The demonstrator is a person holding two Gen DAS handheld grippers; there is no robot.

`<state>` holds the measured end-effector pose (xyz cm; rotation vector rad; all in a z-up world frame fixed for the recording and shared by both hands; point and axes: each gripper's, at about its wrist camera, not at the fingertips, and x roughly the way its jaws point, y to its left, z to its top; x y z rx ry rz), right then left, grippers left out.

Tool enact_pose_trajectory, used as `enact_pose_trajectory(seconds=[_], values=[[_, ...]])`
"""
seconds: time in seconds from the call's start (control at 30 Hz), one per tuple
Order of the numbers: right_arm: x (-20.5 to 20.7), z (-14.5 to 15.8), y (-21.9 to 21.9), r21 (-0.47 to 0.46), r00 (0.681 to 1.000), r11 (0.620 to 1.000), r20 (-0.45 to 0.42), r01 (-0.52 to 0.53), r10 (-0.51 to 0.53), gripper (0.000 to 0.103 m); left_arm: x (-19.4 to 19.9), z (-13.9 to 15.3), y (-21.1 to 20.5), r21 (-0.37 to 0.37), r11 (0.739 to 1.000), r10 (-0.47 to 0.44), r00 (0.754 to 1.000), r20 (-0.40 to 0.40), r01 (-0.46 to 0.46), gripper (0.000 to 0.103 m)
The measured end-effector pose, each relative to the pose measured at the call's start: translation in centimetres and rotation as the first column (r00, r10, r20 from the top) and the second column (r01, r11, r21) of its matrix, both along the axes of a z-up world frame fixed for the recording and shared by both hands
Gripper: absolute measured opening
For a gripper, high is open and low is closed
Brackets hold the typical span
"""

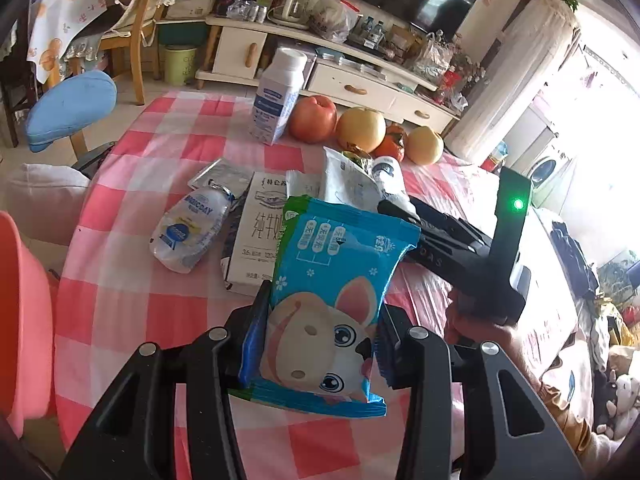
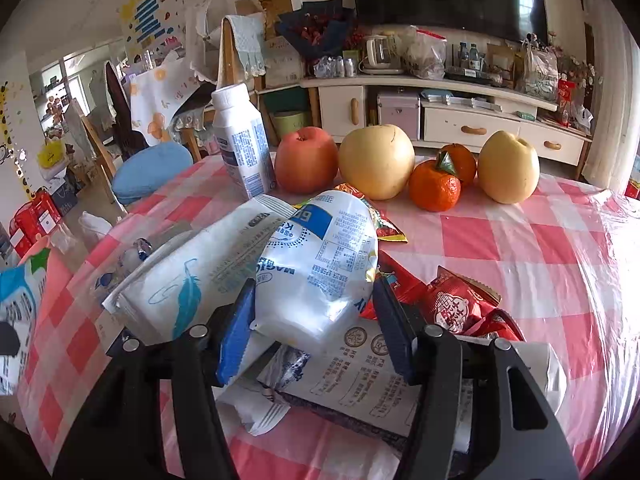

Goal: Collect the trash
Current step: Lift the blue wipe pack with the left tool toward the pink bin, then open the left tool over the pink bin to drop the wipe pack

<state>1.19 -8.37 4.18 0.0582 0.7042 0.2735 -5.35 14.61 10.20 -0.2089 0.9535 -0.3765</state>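
Note:
In the left wrist view my left gripper [image 1: 324,300] is shut on a blue snack wrapper [image 1: 332,280] with a cartoon animal, held above the checked tablecloth [image 1: 132,288]. Behind it lie a crushed clear bottle [image 1: 188,232], a flattened milk carton [image 1: 260,232] and a white wrapper [image 1: 348,184]. In the right wrist view my right gripper [image 2: 314,280] has both pads against a crushed white plastic bottle [image 2: 320,256]. That bottle rests on a white feather-print pack [image 2: 188,276] and a flat carton [image 2: 360,380]. Red wrappers [image 2: 460,304] lie just right of it.
An upright white bottle [image 2: 240,140], an apple [image 2: 306,164], two pears [image 2: 376,160] and two mandarins [image 2: 434,188] stand along the table's far side. A pink bin [image 1: 20,320] sits at the table's left edge. A TV cabinet [image 2: 460,124] and chairs stand beyond.

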Motion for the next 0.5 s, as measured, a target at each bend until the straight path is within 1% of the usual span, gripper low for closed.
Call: enact_pose_trajectory(seconds=[0.17,0.33,0.5], values=[[-1.3,0.9,0.4,0.002,1.000,1.000,0.029,-0.002,0.002,0.059,-0.1,0.4,1.0,-0.015,1.000,0.026,1.000,0.014,-0.026,0.046],[-3.0,2.6,1.5,0.015,0.998,1.000,0.061,-0.027,0.026,0.059,-0.3,0.9,2.7,-0.036,0.998,0.056,0.998,0.034,-0.055,0.046],[-4.9,4.8,4.8,0.024,0.991,0.994,0.088,-0.105,0.103,0.059,-0.9,1.7,5.4,-0.064,0.993,0.107,0.993,0.058,-0.104,0.046]])
